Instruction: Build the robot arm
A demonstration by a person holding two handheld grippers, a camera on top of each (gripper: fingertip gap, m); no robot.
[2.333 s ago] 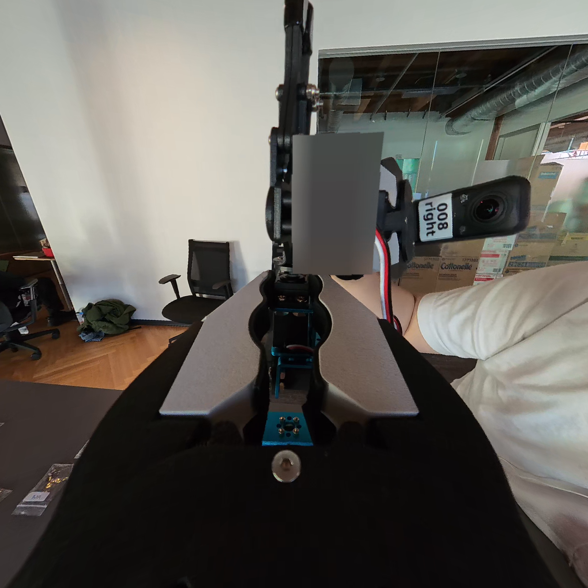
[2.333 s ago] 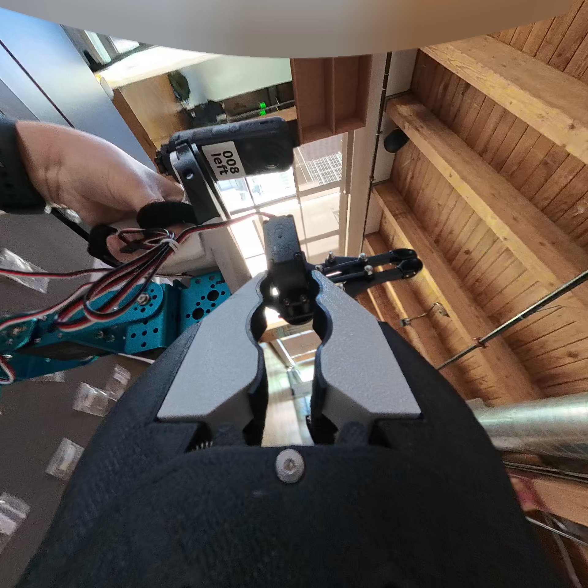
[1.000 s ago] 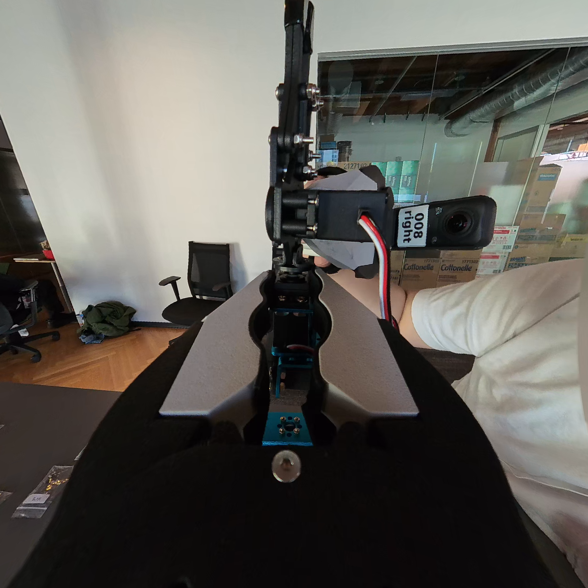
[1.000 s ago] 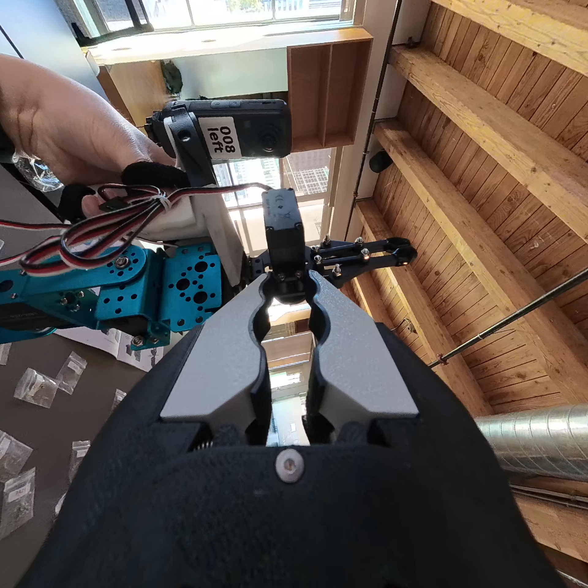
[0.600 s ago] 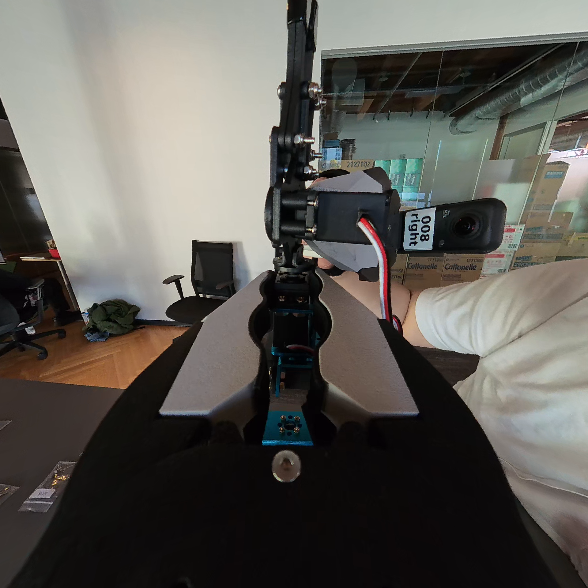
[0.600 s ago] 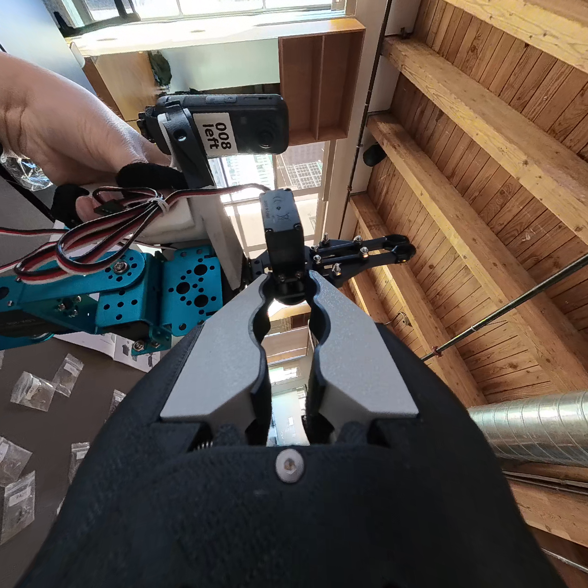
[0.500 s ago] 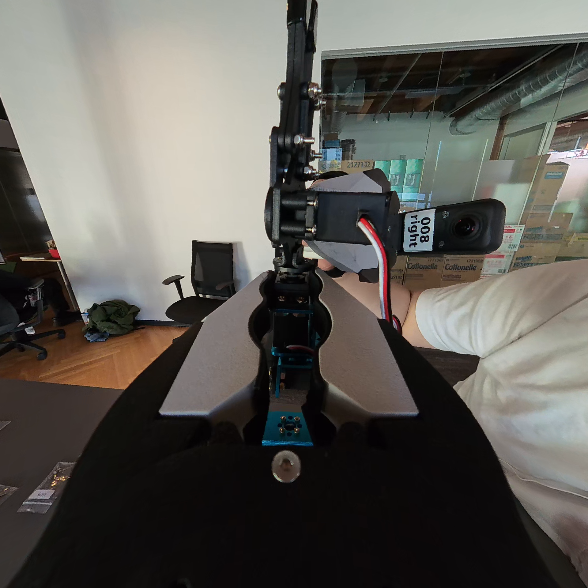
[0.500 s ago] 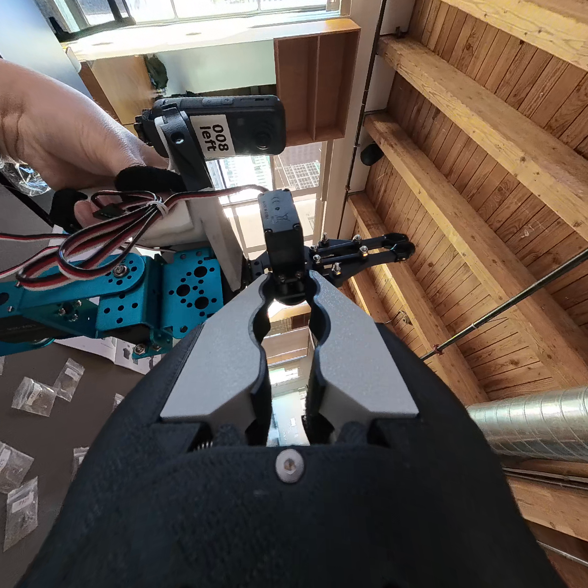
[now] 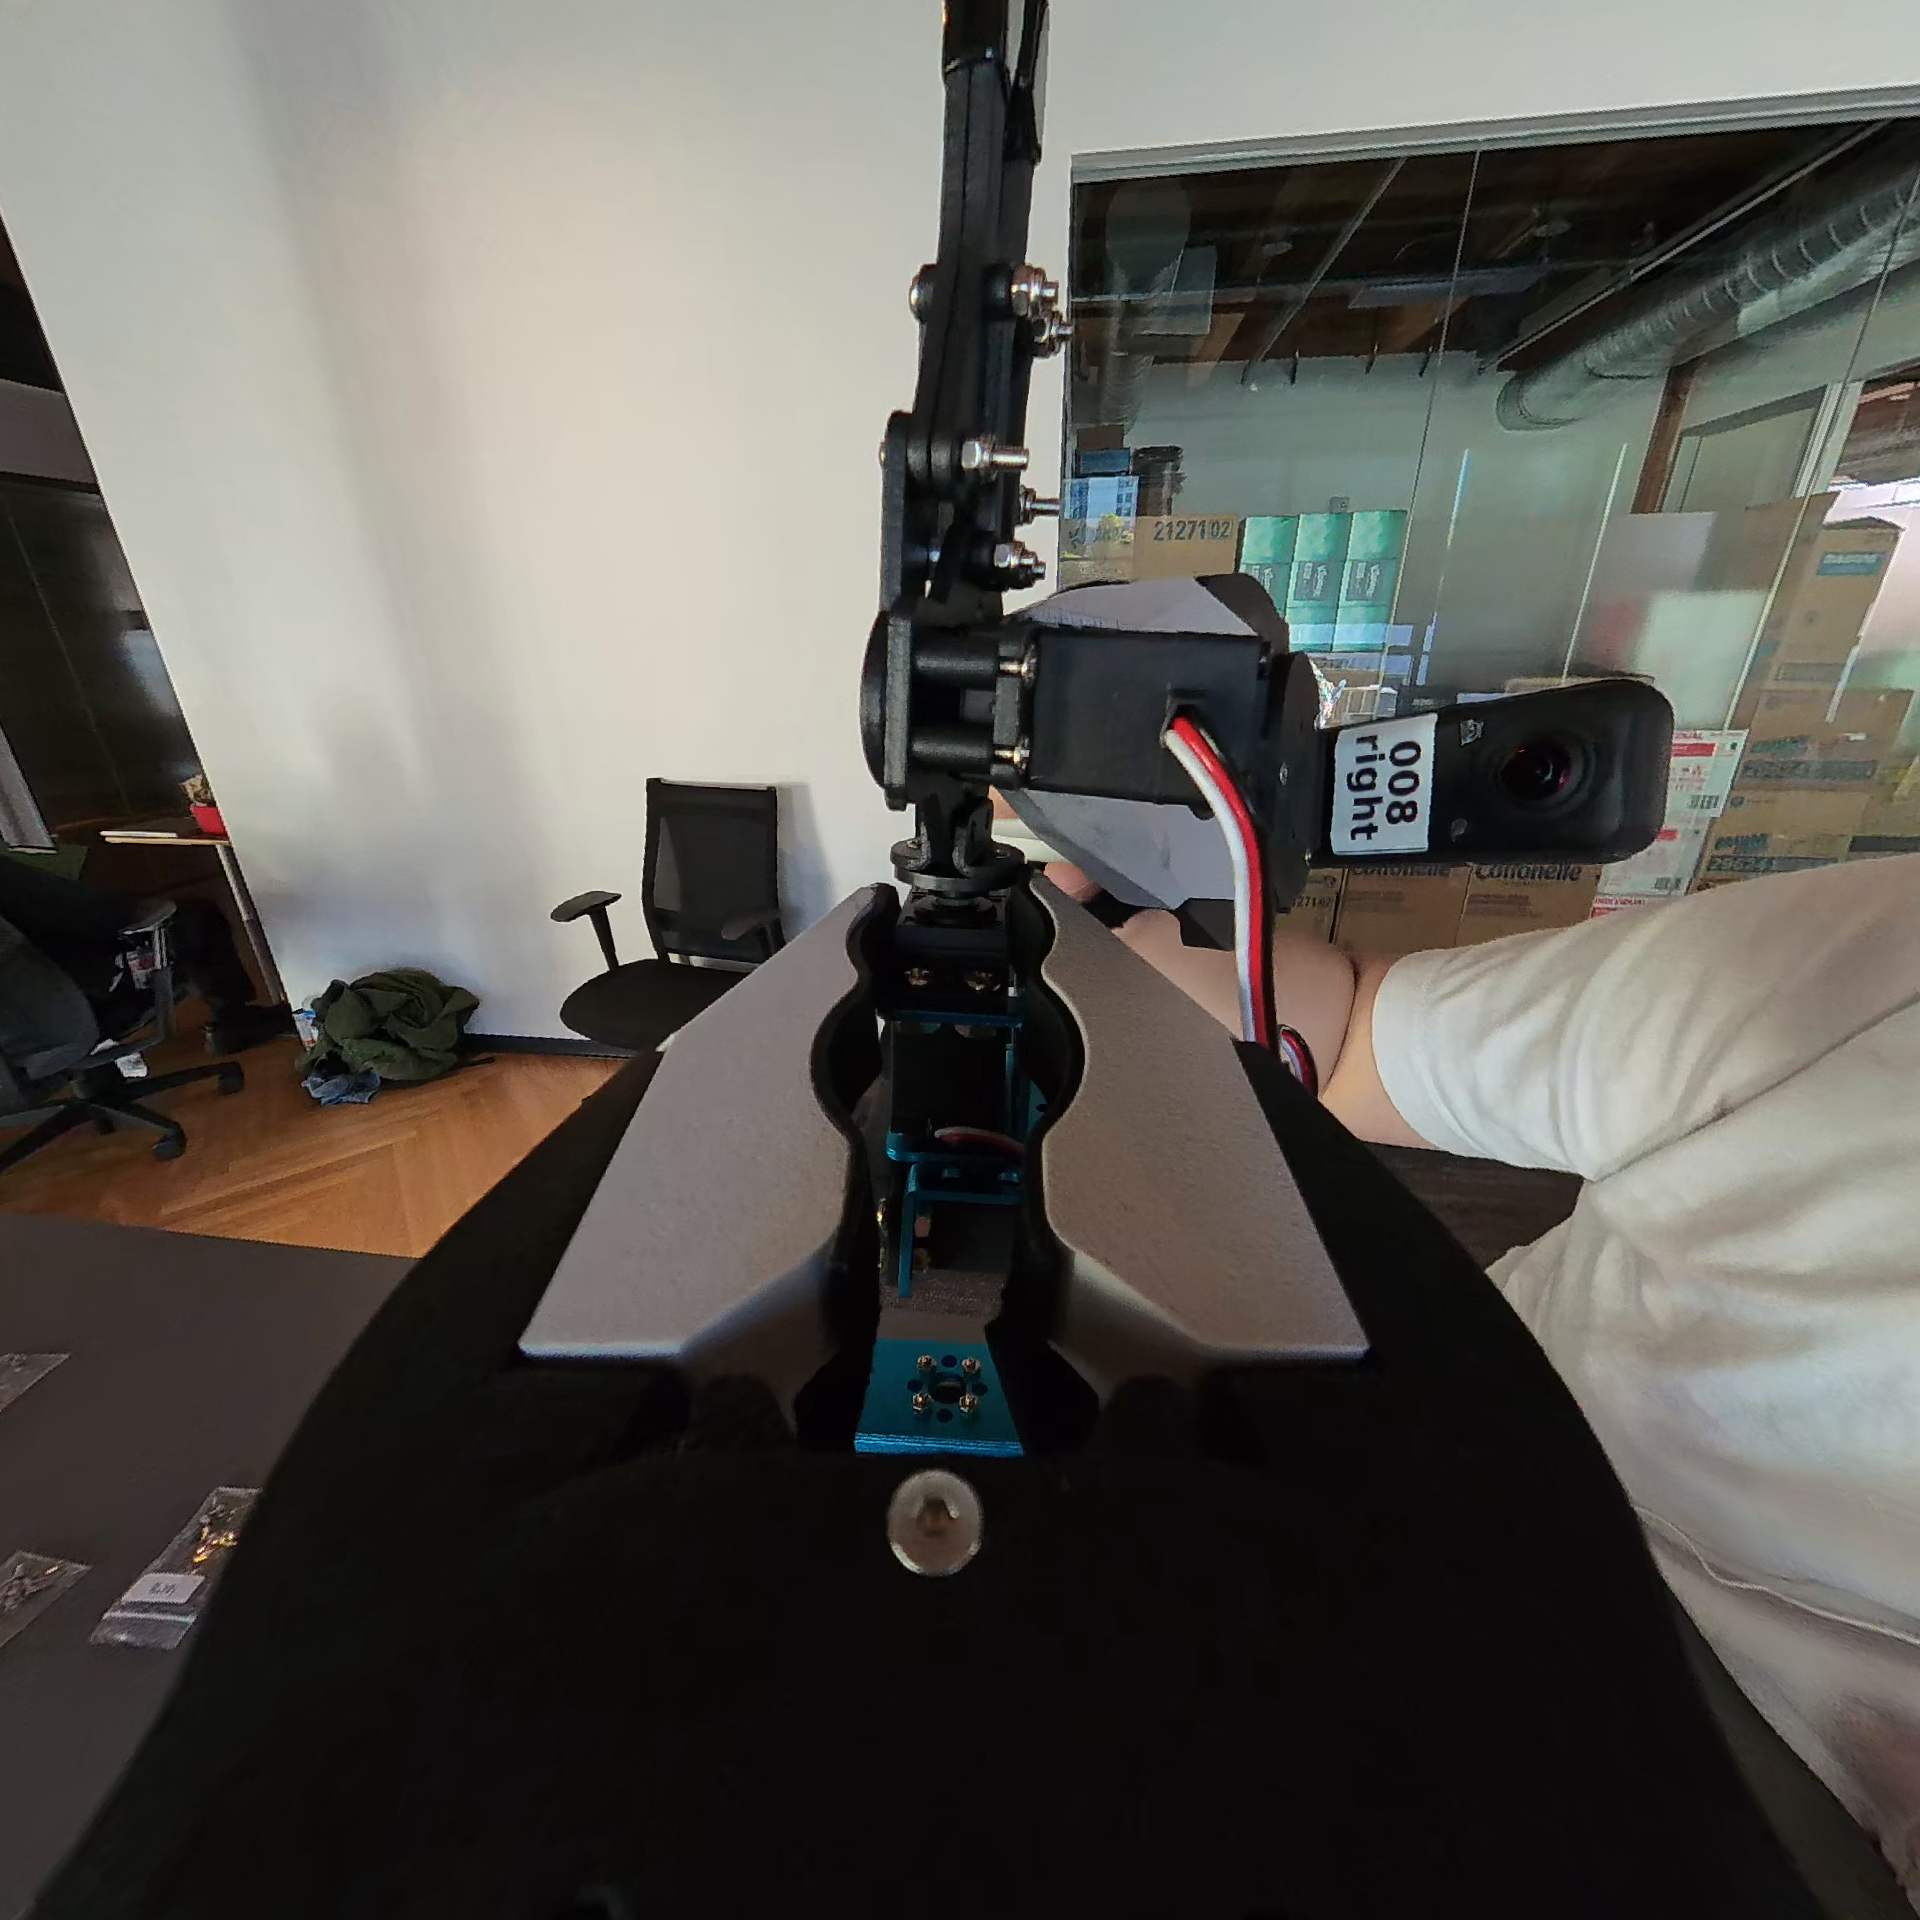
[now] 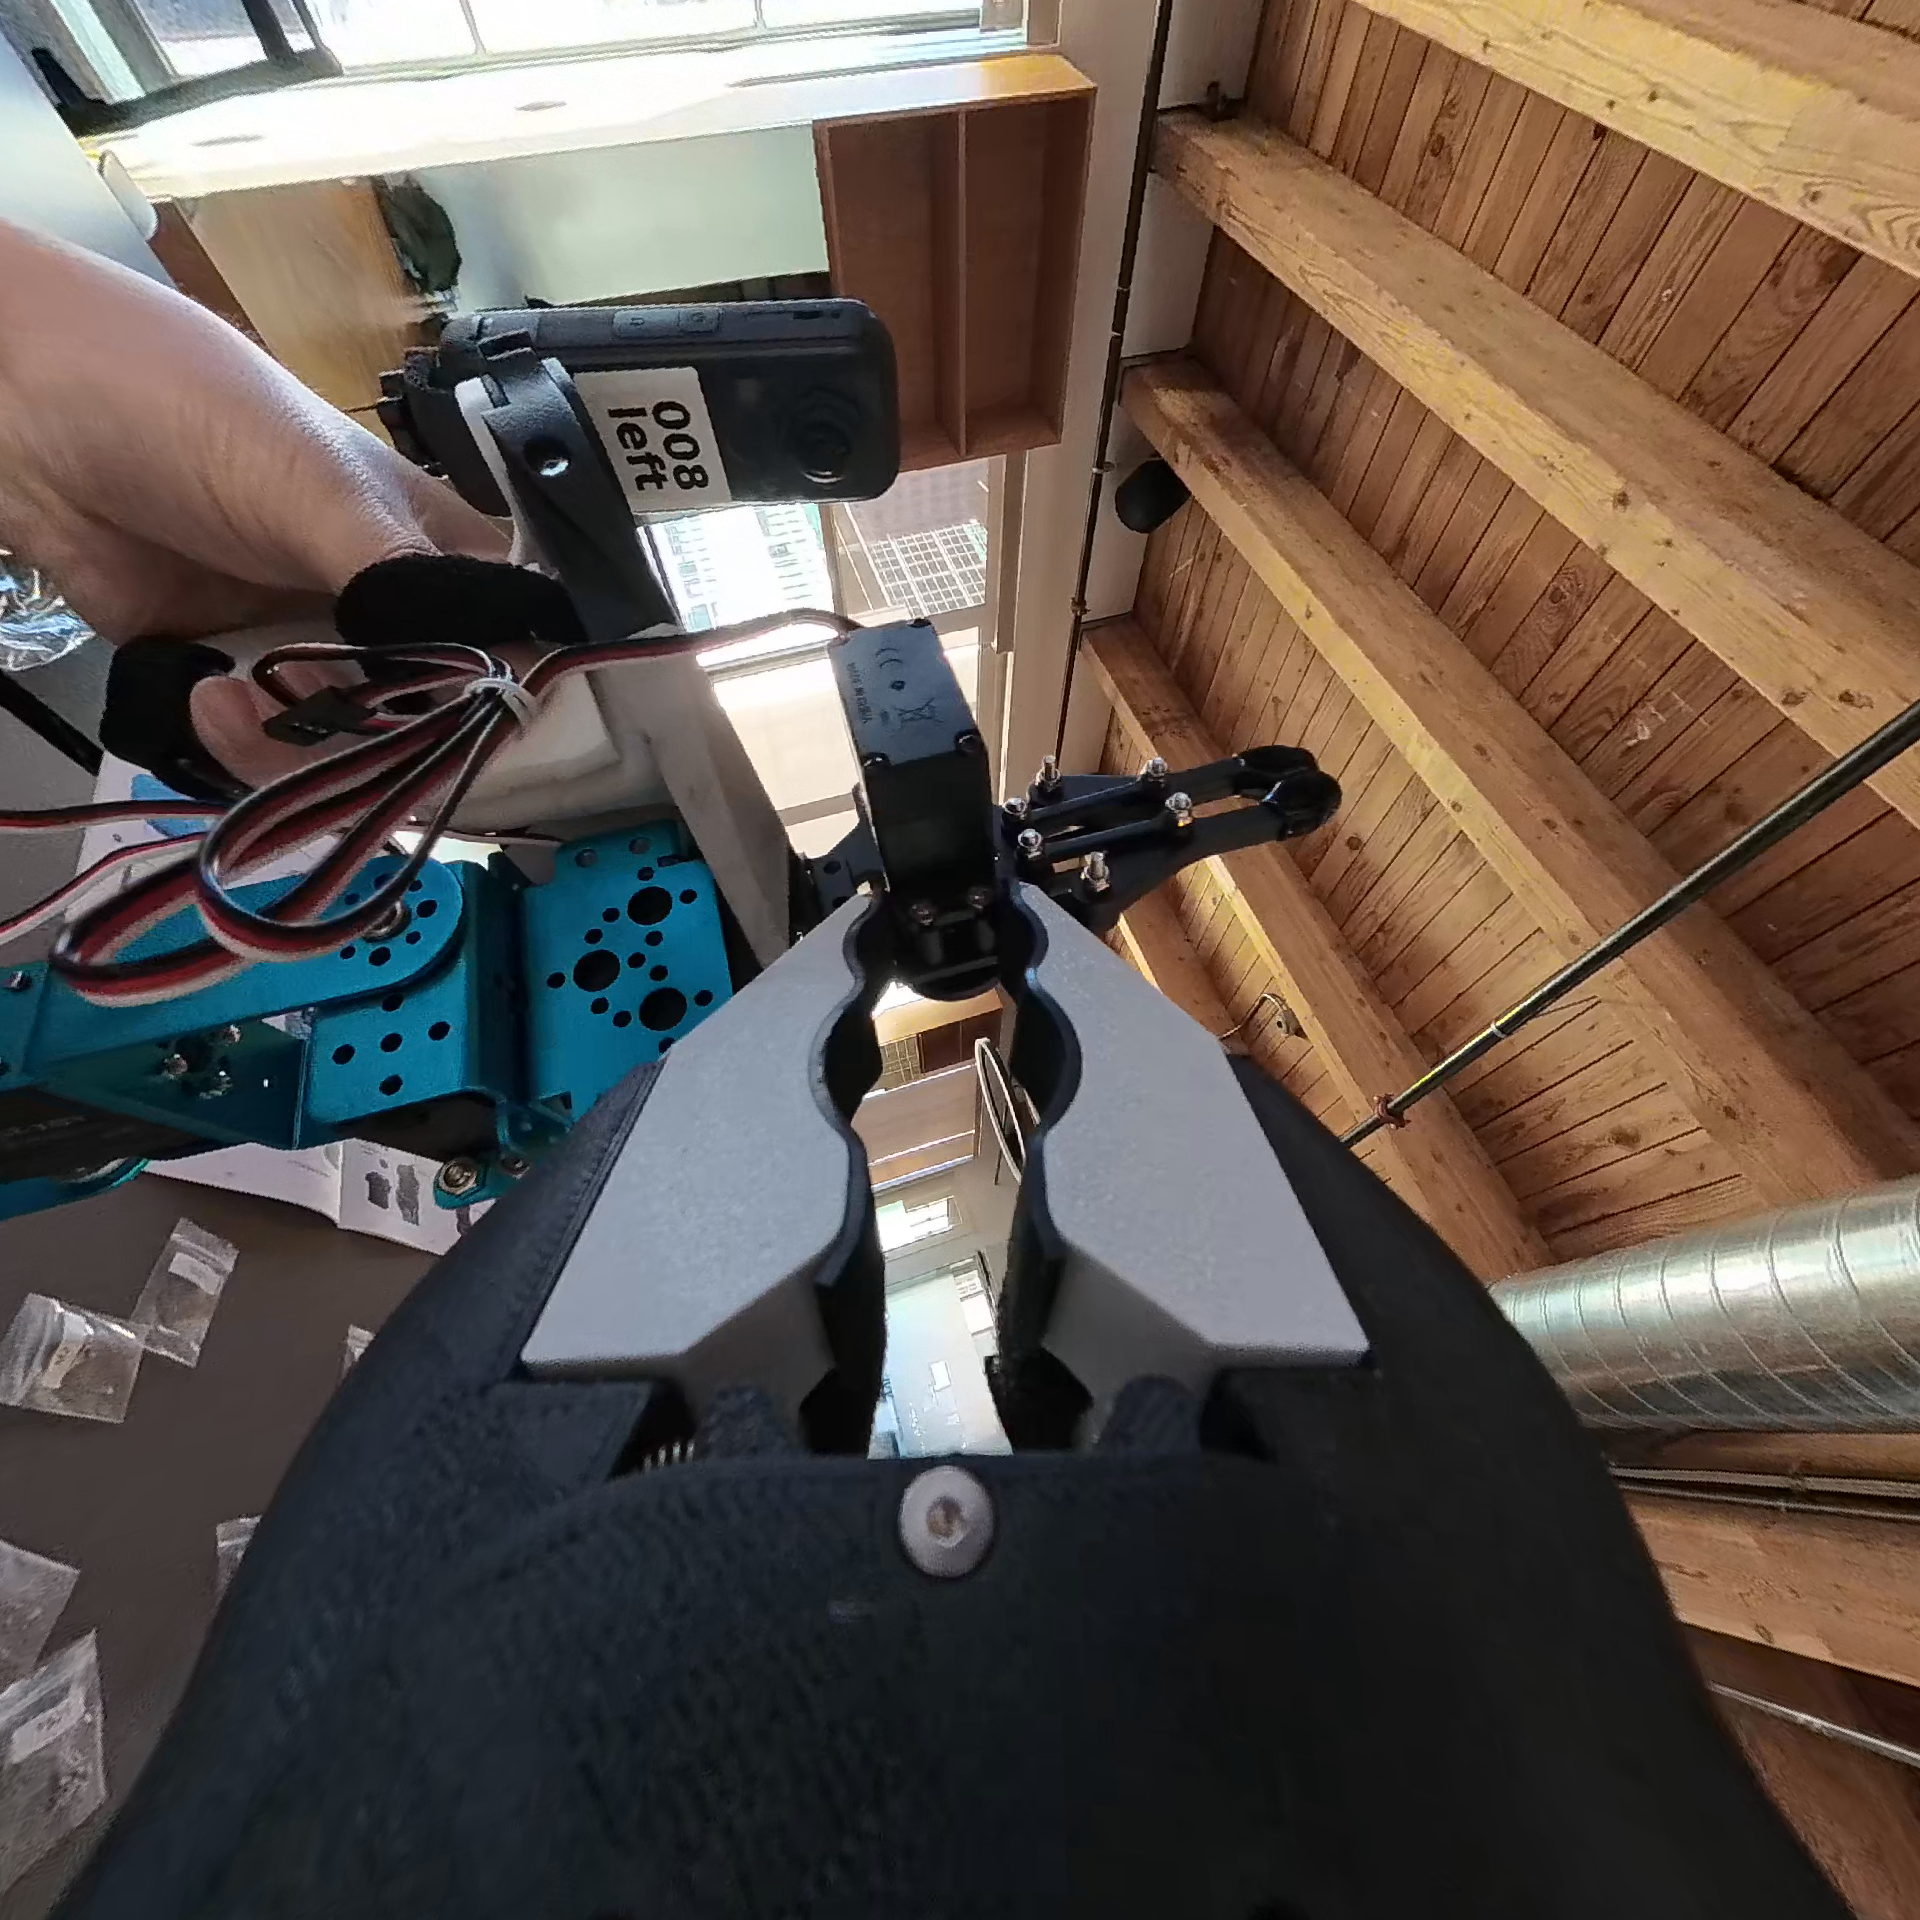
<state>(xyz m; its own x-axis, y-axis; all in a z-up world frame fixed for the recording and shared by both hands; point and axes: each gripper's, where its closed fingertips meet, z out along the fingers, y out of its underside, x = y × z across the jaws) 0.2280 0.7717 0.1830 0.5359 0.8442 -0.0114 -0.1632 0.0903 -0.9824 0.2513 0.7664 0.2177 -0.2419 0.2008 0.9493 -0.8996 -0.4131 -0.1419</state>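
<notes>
Over the last couple of seconds my right gripper (image 10: 940,935) rolls and its view swings towards the timber ceiling; in the final half second almost nothing moves, so both grips look settled.

The dark tabletop (image 10: 208,1455) lies below. Held in the air above it is the small robot arm of blue perforated metal brackets (image 10: 613,977). My left gripper (image 9: 951,925) is closed narrowly on its upper joint. My right gripper is pinched on the black rectangular servo block (image 10: 920,769) at the root of the black bolted claw linkage (image 10: 1174,810).

Only the right view shows the bundle of red, white and black wires (image 10: 343,790), the person's hand (image 10: 156,468) and the many small clear plastic bags (image 10: 62,1351). Only the left view shows the claw linkage standing upright and a white sleeve (image 9: 1662,1091).
</notes>
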